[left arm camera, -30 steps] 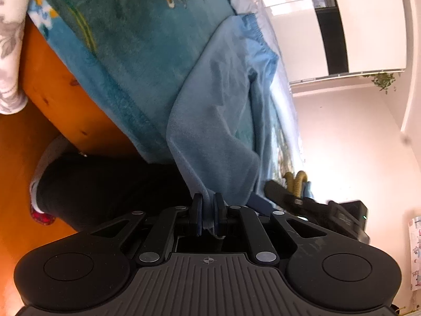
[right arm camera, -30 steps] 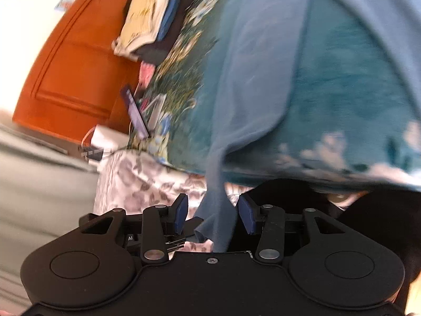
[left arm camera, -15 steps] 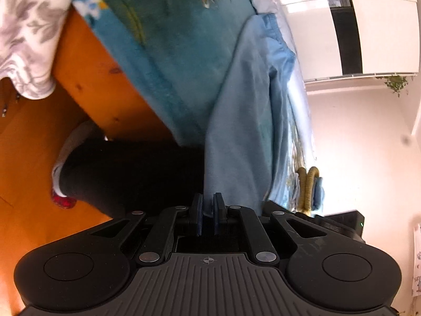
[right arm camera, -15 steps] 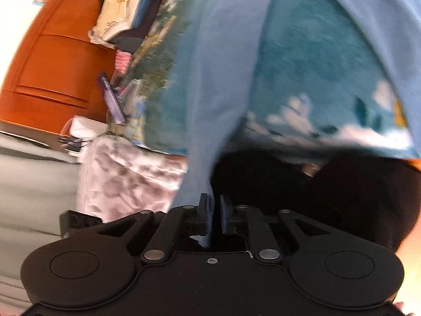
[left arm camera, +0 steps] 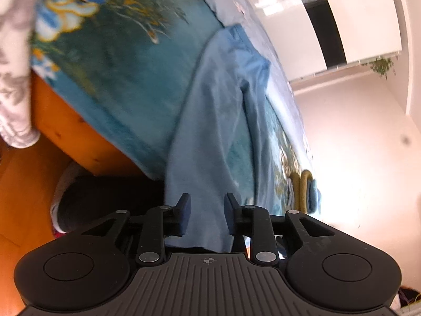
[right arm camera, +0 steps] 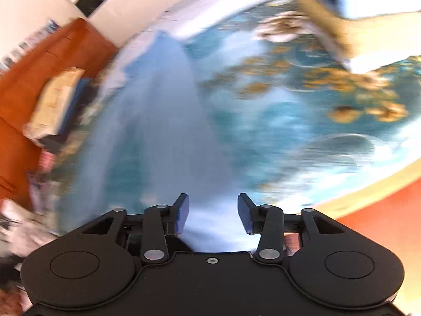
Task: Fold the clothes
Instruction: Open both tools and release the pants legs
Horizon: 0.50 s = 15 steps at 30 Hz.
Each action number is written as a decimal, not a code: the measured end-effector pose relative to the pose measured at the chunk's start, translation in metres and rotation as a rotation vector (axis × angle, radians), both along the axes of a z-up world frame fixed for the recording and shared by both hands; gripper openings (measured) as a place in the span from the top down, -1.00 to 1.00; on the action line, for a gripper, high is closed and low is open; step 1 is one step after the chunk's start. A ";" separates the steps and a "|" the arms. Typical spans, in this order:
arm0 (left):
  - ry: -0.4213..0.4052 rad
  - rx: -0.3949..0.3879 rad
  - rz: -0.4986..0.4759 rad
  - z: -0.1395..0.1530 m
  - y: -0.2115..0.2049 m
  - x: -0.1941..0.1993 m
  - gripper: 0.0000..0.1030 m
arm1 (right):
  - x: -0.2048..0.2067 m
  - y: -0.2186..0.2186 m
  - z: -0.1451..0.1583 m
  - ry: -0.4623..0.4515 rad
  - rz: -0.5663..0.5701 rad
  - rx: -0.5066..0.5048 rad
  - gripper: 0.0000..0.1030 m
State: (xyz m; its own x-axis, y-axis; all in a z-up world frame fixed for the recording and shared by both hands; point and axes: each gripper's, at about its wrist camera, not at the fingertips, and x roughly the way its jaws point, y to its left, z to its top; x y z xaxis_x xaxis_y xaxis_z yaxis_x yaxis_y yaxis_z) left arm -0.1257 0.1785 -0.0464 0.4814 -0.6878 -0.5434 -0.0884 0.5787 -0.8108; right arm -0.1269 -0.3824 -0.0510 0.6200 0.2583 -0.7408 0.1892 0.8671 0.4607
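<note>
A: Jaws were found parted on both sides. On the left gripper [left arm camera: 205,214] they had just been opened, with the blue garment [left arm camera: 210,131] lying loose between them, no longer pinched as it was a second before.

B: And the right gripper [right arm camera: 213,214]?

A: Its jaws had been opened likewise; pale cloth [right arm camera: 158,121] was seen between them, unpressed. The garment was left draped over the bed's [left arm camera: 126,60] near edge, so a fresh grip was judged necessary for the fold.

Orange wood floor [left arm camera: 21,184], white walls [left arm camera: 355,137], bed [left arm camera: 79,134]
</note>
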 end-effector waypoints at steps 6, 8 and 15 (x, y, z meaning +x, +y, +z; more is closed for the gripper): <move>0.007 0.026 -0.078 0.000 -0.036 0.013 0.43 | -0.012 -0.015 -0.049 0.030 0.017 0.078 0.07; 0.006 0.047 -0.091 0.002 -0.042 0.013 0.34 | -0.008 -0.013 -0.060 0.040 0.038 0.103 0.03; 0.026 0.066 -0.049 0.004 -0.039 0.006 0.18 | 0.007 -0.019 -0.084 0.041 0.032 0.222 -0.26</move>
